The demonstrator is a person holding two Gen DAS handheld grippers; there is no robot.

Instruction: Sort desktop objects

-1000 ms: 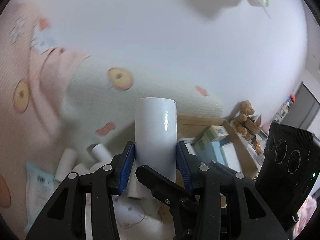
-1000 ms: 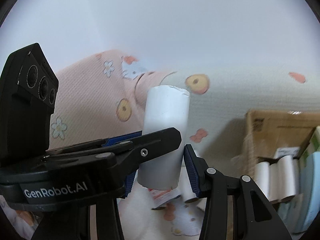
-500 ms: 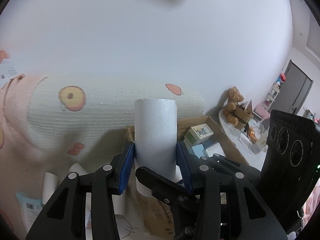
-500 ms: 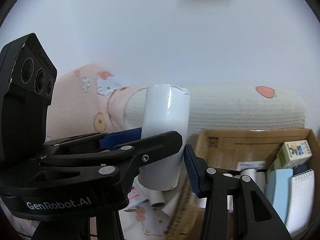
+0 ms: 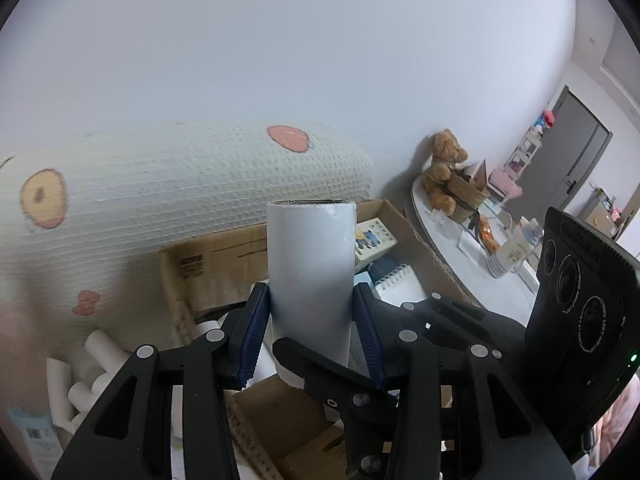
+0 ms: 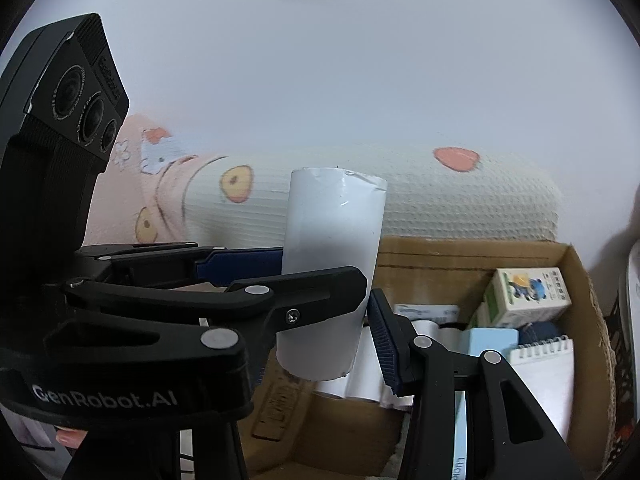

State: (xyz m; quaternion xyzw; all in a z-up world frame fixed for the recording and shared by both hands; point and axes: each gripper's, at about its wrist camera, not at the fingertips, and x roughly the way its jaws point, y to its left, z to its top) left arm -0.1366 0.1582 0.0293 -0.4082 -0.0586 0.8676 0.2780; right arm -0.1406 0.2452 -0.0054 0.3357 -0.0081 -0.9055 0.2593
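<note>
One white paper roll (image 5: pixel 312 248) (image 6: pixel 332 232) stands upright in the air with a slightly torn top rim. Both grippers hold it crosswise. My left gripper (image 5: pixel 310 294) is shut on it, blue pads pressed to its left and right sides. My right gripper (image 6: pixel 322 320) is shut on the same roll; its right pad (image 6: pixel 380 340) lies against the roll's side and its left finger is hidden behind the left gripper's fingers (image 6: pixel 280 292). In the left wrist view a right-gripper finger (image 5: pixel 320 364) crosses the roll's foot. An open cardboard box (image 5: pixel 216 256) (image 6: pixel 460 256) lies below and behind.
The box holds white rolls (image 6: pixel 432 328), a printed carton (image 6: pixel 528 292), a pale blue pack (image 6: pixel 488 340) and a spiral notebook (image 6: pixel 540 364). Loose rolls (image 5: pixel 96 360) lie left of it. A cream patterned blanket (image 5: pixel 180 184) rises behind. A round table with a teddy bear (image 5: pixel 440 168) stands right.
Both grippers have carried the roll sideways, from over the pink bedding and loose rolls to over the cardboard box. The grip on the roll looks unchanged.
</note>
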